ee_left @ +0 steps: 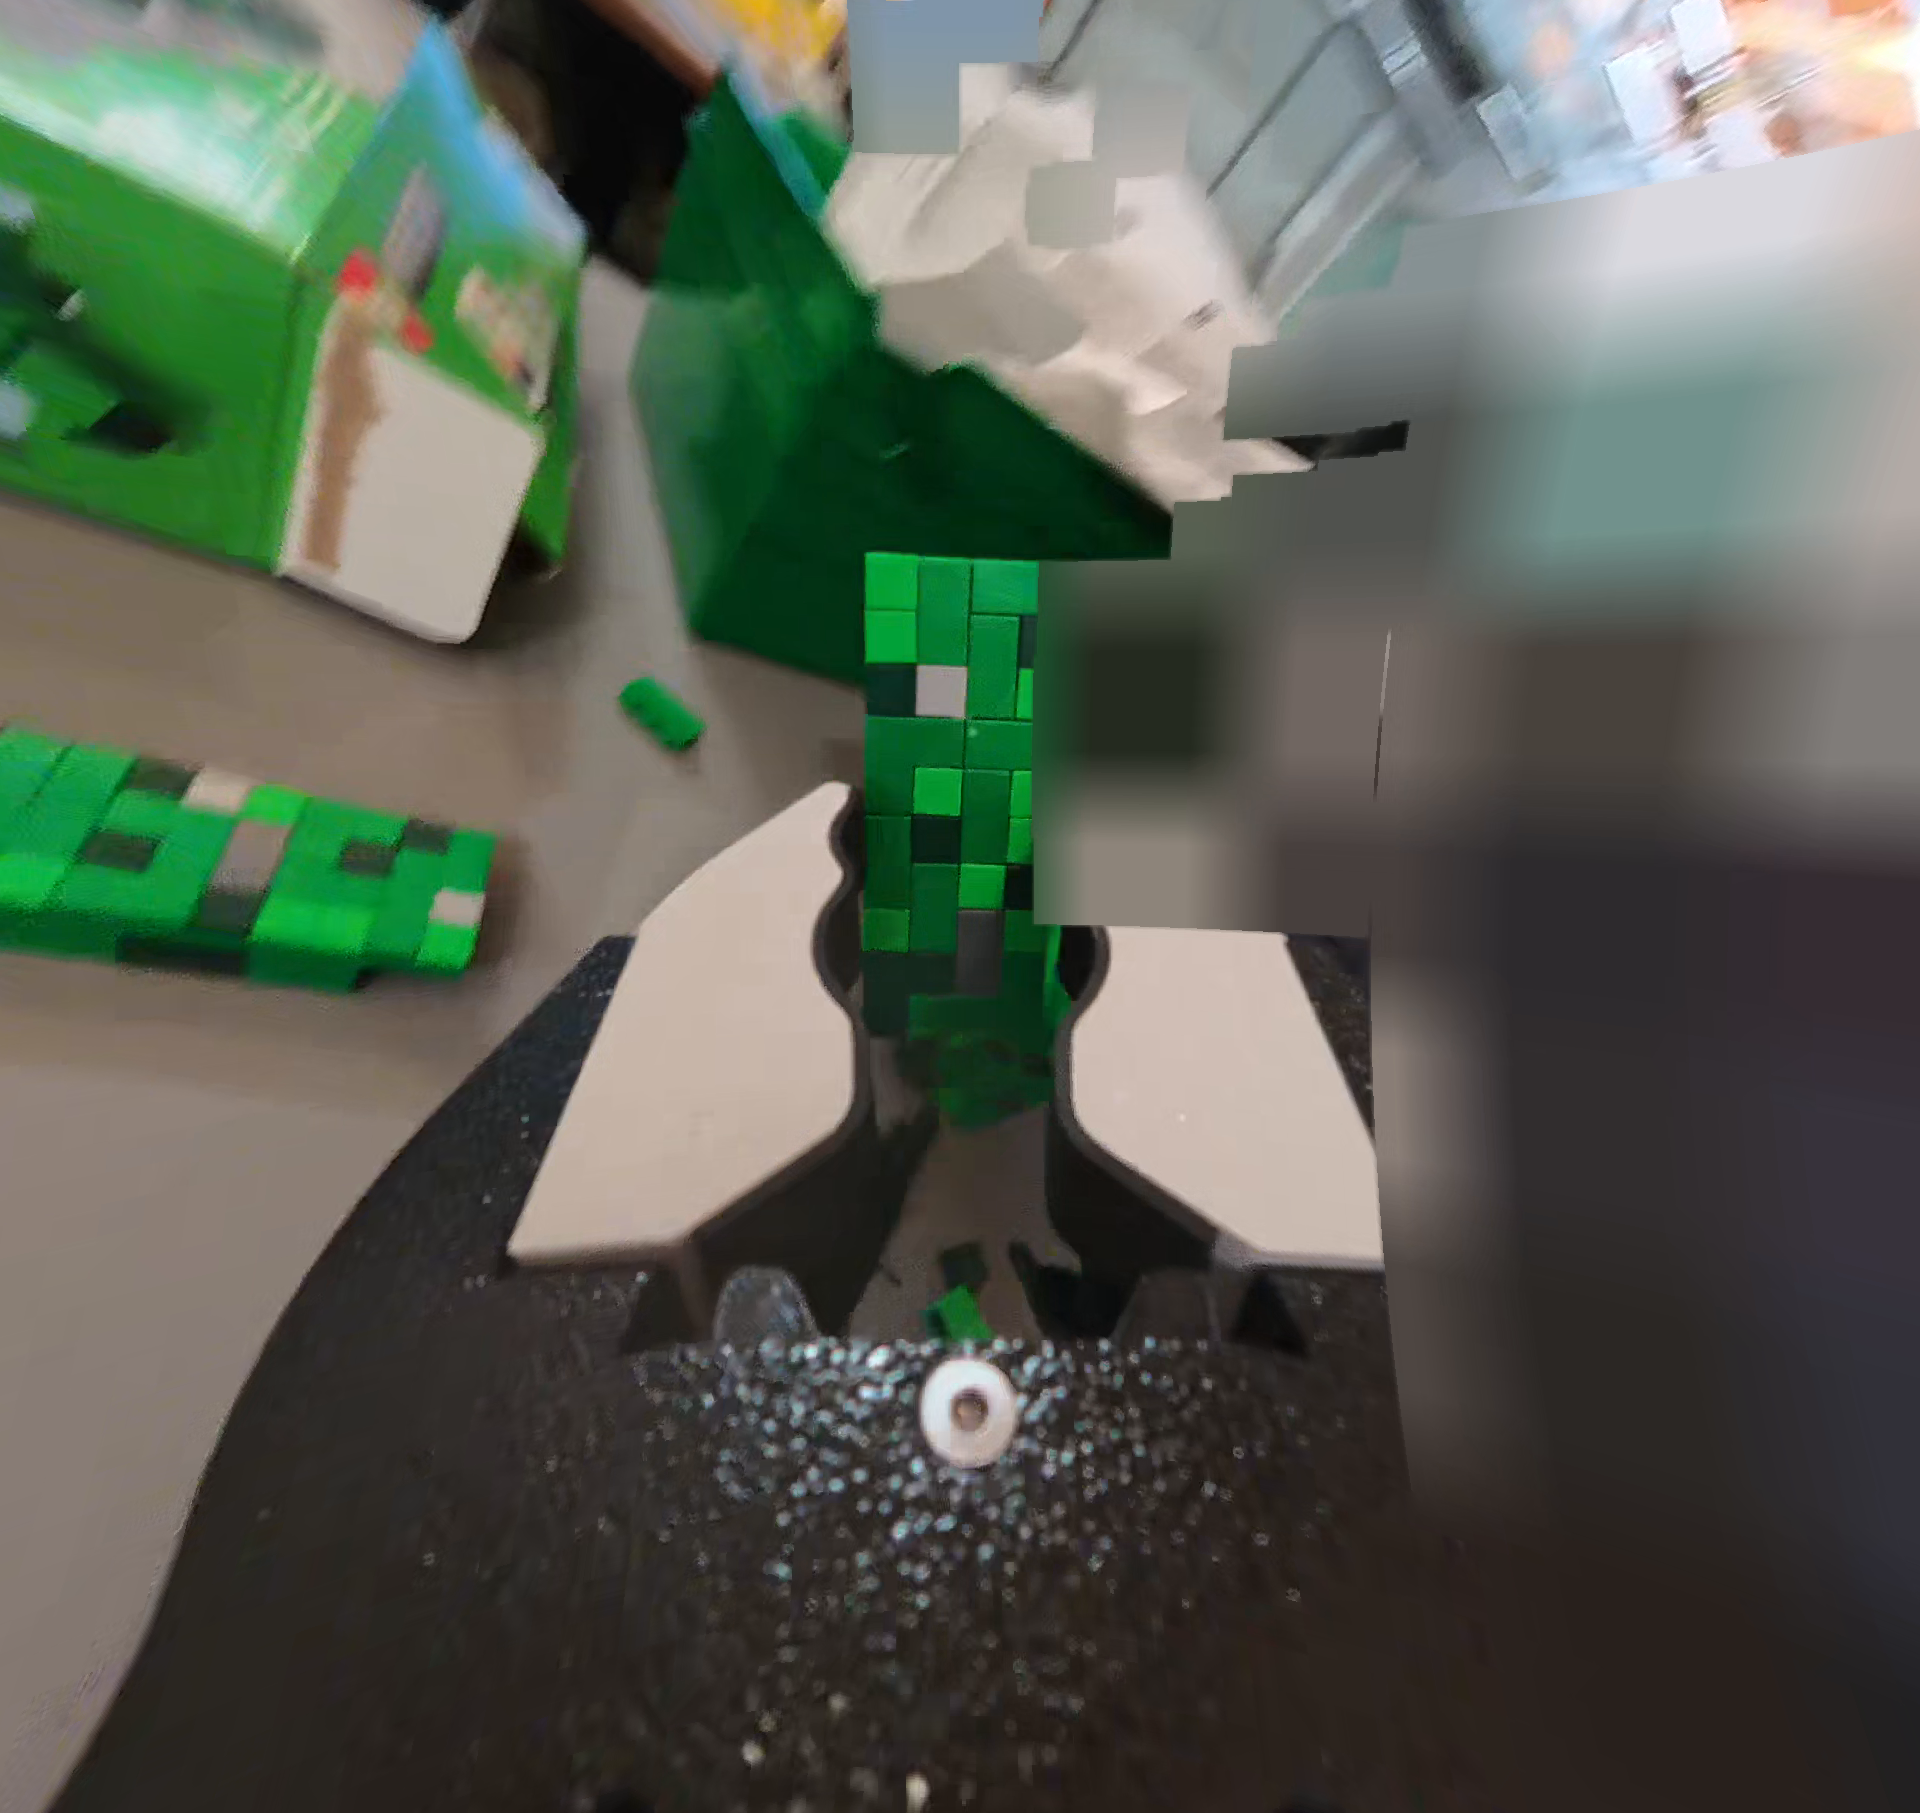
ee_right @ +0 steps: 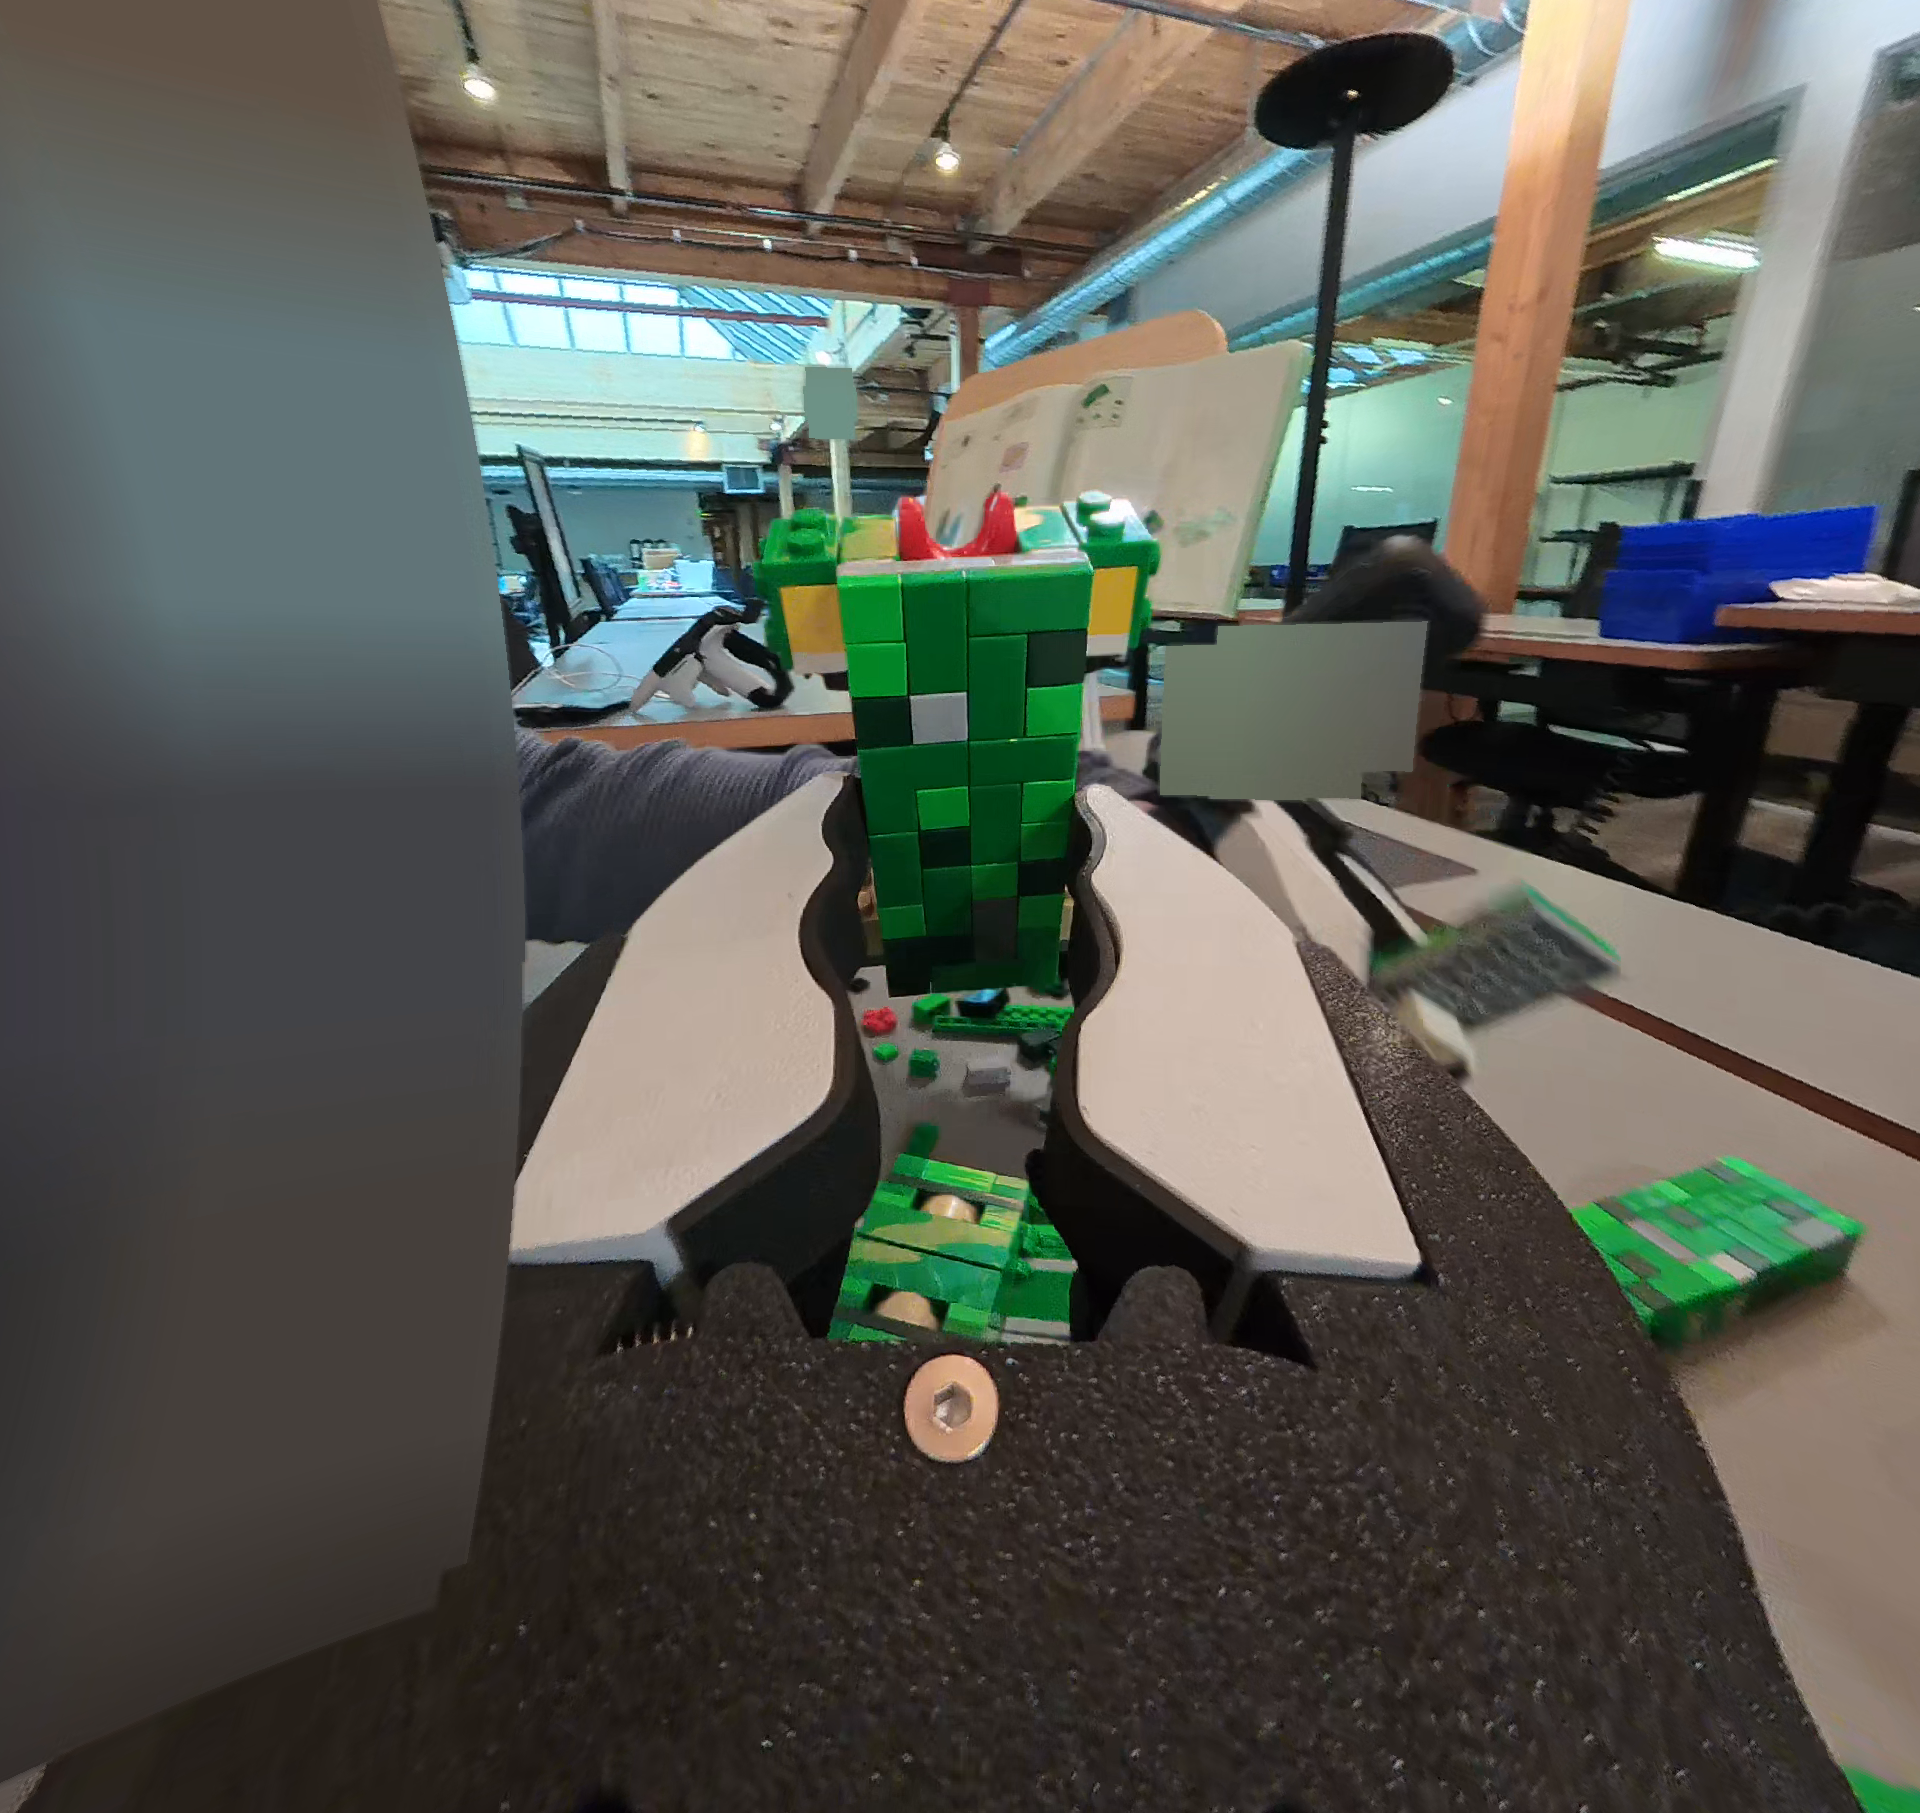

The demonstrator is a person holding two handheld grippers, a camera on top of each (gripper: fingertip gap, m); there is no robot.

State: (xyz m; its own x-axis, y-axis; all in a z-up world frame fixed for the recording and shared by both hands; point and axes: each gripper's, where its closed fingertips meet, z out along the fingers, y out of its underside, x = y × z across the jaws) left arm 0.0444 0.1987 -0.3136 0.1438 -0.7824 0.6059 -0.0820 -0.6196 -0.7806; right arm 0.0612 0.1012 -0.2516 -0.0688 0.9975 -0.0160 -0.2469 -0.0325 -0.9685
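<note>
In the left wrist view my left gripper [ee_left: 961,880] is shut on a tall column of green bricks [ee_left: 940,745] with a few dark and grey tiles. Its left finger [ee_left: 727,1015] presses the column's side, and a blurred patch hides the right fingertip. In the right wrist view my right gripper [ee_right: 966,807] is shut on a similar green brick column [ee_right: 966,724], held upright above the table. A green and yellow brick block with a red horned piece [ee_right: 956,527] sits at the column's top. I cannot tell whether both views show the same column.
A flat green brick slab [ee_left: 239,880], a loose green brick [ee_left: 660,712], a green printed box [ee_left: 260,309] and a green container with crumpled white paper [ee_left: 1039,309] lie on the grey table. Small loose bricks [ee_right: 935,1025], another slab [ee_right: 1714,1244] and an open booklet [ee_right: 1122,454] show in the right view. To reach the flat green brick slab [ee_left: 239,880] in a straight line is about 11 centimeters for my left fingers, about 25 centimeters for my right. Look for it in the right wrist view [ee_right: 1641,1229] too.
</note>
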